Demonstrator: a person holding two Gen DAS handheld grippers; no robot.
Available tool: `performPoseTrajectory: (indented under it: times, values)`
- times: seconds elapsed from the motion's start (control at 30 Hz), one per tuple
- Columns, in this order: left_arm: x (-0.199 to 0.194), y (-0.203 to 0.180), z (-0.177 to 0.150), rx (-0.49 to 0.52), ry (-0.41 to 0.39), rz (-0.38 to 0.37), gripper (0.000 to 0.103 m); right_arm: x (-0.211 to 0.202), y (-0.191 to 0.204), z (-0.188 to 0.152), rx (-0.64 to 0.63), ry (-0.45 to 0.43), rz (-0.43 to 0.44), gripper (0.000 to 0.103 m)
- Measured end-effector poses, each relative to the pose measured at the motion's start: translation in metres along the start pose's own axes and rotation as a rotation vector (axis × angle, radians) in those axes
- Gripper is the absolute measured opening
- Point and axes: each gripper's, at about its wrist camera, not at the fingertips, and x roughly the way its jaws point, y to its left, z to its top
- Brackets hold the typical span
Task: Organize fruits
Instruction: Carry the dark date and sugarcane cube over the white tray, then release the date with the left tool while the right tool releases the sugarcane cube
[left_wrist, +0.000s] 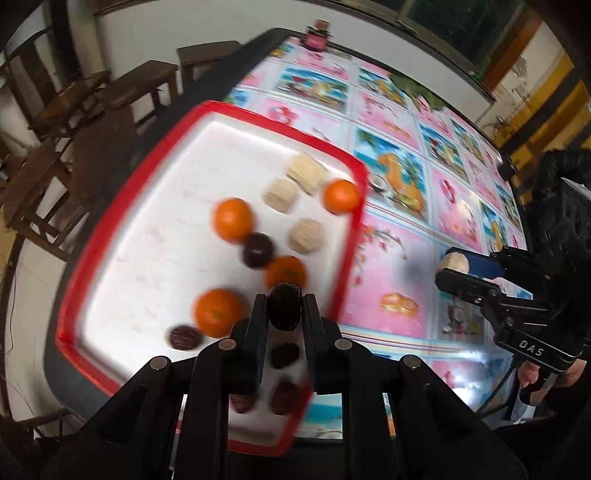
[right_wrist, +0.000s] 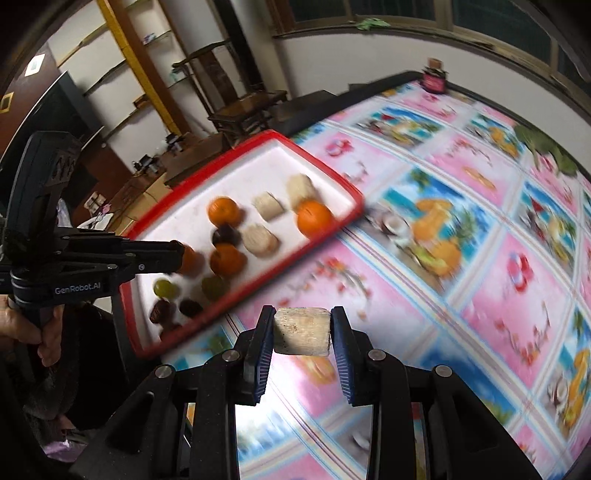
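left tongs (left_wrist: 284, 310) pinch dark fruit (left_wrist: 283, 306), soft, go gentle | right tongs (right_wrist: 302, 332) pinch pale chunk (right_wrist: 302, 331), stiff, hold flat ends

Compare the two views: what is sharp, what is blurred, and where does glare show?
Left wrist view: left gripper and its dark fruit sharp, tray smeared, fisheye-bent. Right wrist view: right gripper and pale chunk sharp, tablecloth streaked, glare at bottom.

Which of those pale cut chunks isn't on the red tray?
The pale chunk clamped in the right gripper over the tablecloth; three others lie on the tray.
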Motion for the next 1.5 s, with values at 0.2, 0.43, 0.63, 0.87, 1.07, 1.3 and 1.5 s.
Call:
performPoseTrajectory:
  times: [0.2,0.43,0.63,0.87,1.07,1.3,1.5]
  values:
    - [0.007,0.038,0.008,-0.062,0.009,0.032,0.016,0.016,0.024,0.035,-0.06,-0.009,0.028,0.03]
    - [0.022,0.057,0.019,-0.084,0.015,0.034,0.016,0.048,0.038,0.079,-0.089,-0.003,0.035,0.03]
    - [0.032,0.068,0.022,-0.101,0.025,0.024,0.016,0.078,0.046,0.112,-0.12,0.006,0.029,0.03]
    - [0.04,0.077,0.019,-0.126,0.03,0.02,0.016,0.12,0.045,0.135,-0.132,0.039,0.024,0.03]
    - [0.045,0.077,0.015,-0.132,0.025,0.005,0.016,0.141,0.04,0.13,-0.135,0.077,0.003,0.03]
    - [0.047,0.073,0.018,-0.125,0.015,0.015,0.016,0.144,0.043,0.124,-0.161,0.077,-0.003,0.032]
    - [0.047,0.07,0.019,-0.133,0.006,0.023,0.017,0.139,0.041,0.12,-0.154,0.071,0.008,0.038]
